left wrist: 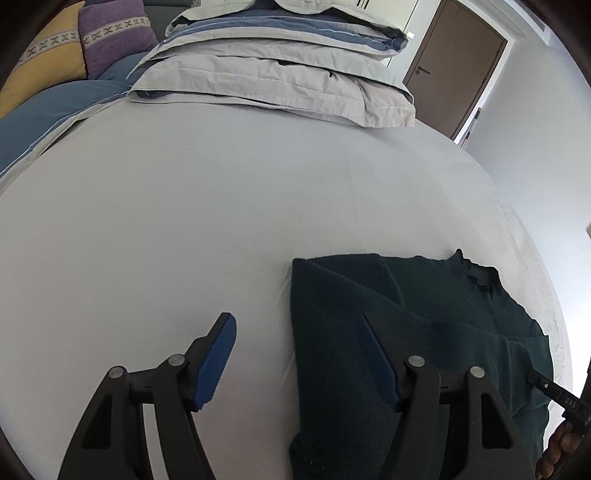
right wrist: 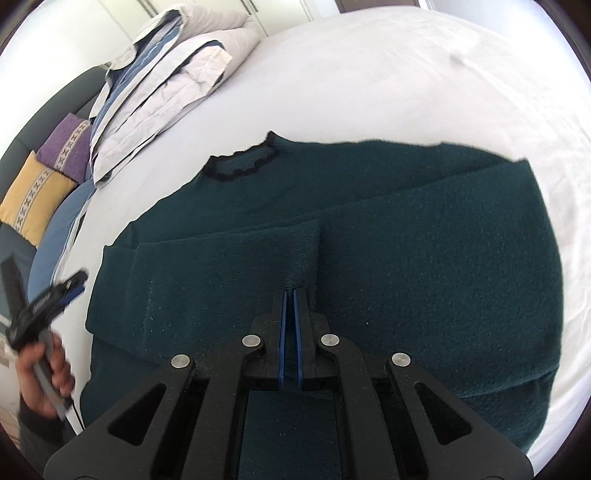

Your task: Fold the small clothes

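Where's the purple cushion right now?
Far end of the bed: the purple cushion sits top left in the left wrist view, between the yellow cushion and the stack of folded bedding; the right wrist view shows it at left.

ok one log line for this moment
left gripper: open, empty | right gripper: shut on sweater sleeve | sweater: flat on bed
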